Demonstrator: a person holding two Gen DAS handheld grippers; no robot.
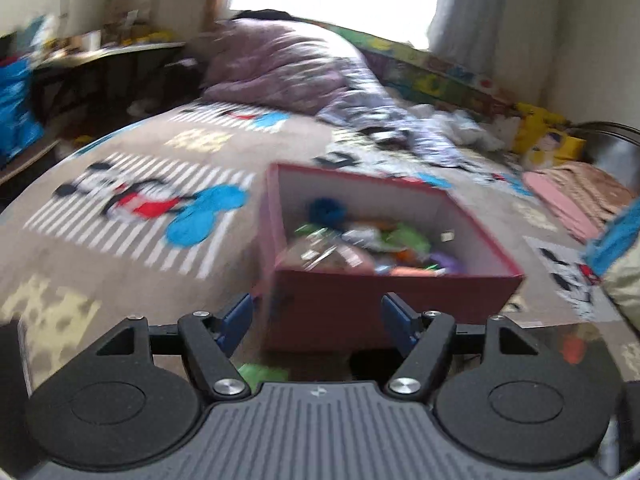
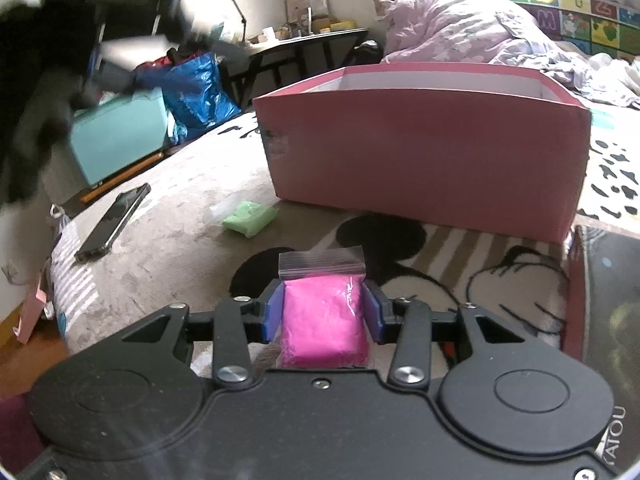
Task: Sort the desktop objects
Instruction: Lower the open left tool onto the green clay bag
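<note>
The pink bag (image 2: 324, 316), a small zip pouch packed w/ bright magenta stuff, looked light and soft, likely squashy and a bit slick in its clear film; best held across the fat middle, not the thin zip strip on top; the right gripper (image 2: 324, 316) was clamped on exactly that middle, low over the blanket (image 2: 168, 272), near side of the pink box (image 2: 424, 160); a green bag (image 2: 250, 218) of the same sort lay loose by the box's left corner; the left gripper (image 1: 316, 318) had its jaws apart, holding nothing, above the box, which already held mixed bright bits; left view was blurred
</note>
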